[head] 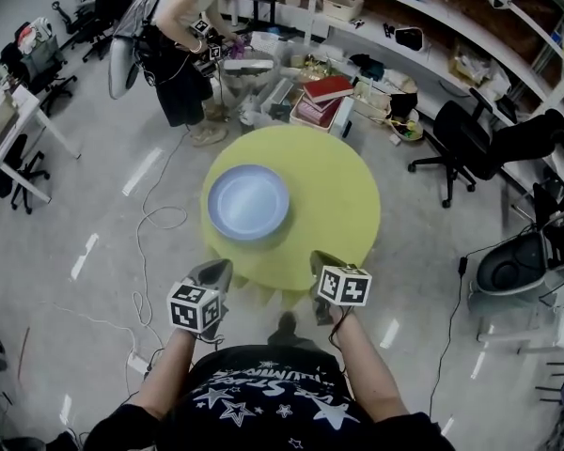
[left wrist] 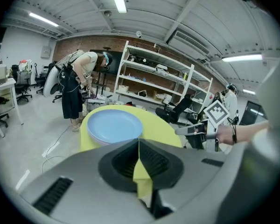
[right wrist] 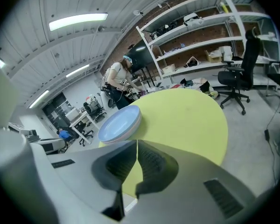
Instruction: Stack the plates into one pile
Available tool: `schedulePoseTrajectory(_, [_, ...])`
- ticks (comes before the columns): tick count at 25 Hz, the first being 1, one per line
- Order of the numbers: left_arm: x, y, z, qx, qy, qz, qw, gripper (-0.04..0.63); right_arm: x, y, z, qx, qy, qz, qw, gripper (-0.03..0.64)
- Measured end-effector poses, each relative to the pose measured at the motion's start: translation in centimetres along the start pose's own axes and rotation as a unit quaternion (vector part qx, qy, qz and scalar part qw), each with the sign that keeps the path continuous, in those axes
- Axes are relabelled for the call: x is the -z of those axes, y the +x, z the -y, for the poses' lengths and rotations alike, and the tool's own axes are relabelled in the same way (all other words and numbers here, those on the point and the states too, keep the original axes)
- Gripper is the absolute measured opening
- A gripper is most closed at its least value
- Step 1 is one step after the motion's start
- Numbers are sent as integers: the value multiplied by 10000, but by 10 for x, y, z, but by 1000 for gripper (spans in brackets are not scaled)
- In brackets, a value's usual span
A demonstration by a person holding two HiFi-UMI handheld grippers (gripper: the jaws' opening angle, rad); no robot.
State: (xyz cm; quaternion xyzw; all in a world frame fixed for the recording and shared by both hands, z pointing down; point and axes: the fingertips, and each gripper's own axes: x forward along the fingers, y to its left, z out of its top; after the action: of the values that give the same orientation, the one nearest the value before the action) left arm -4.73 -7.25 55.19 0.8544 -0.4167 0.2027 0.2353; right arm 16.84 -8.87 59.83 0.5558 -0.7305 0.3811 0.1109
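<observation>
Plates (head: 249,201) piled; grippers empty

Left gripper (head: 220,271) and right gripper (head: 321,263), jaws pressed together on nothing, hover at six o'clock of the table (head: 334,191). Beyond, the pile sits at nine o'clock. Judged rigid, smooth and breakable, so grip at the rim.

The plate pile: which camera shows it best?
The head view: it looks down on the whole plate pile on the yellow table. Both gripper views see it from low down, foreshortened.

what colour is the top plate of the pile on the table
Light blue. The top plate shows best in the head view, seen almost from above.
</observation>
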Motion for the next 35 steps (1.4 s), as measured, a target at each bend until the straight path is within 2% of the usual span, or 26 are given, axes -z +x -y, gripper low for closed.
schedulePoseTrajectory(14, [30,-64,8,449,179,101,9988,20,49,-47,-58,304,-99,149,9994,18])
schedulePoseTrajectory(29, [91,-142,12,827,262,53,9962,20,142,-97,-121,569,-41,132,9983,15])
schedulePoseTrajectory(35, [102,-161,18,972,355,40,9946,20,162,-114,-137,649,-43,175,9977,15])
